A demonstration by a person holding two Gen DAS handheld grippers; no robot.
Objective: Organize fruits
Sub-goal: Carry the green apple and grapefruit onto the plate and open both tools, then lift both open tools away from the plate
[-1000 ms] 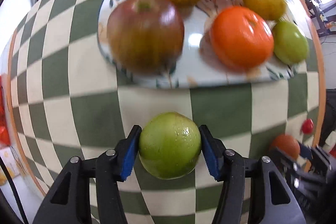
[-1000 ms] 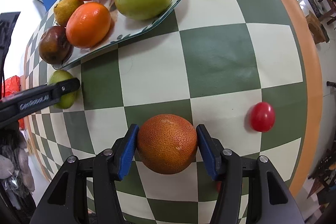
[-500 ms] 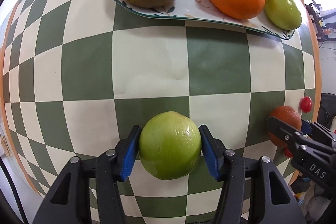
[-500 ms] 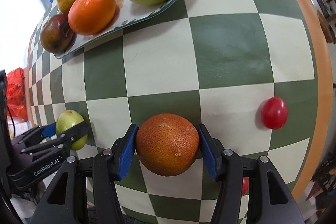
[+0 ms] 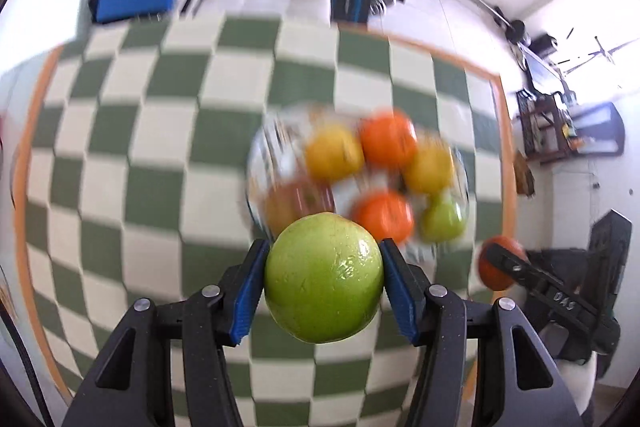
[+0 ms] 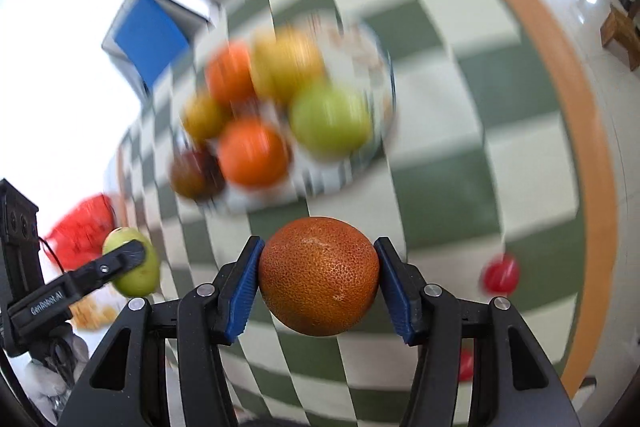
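My left tool clenched on a green apple at lower centre, my right tool gripping a mottled orange at lower centre, both above the checkered tabletop, blurred plate of fruit mid-frame beyond, red tomato at lower right.

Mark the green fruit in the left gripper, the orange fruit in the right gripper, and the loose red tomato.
green fruit (image 5: 323, 277), left wrist view, middle of its skin.
orange fruit (image 6: 319, 275), right wrist view, centre of its peel.
red tomato (image 6: 501, 273), right wrist view, its blurred body.
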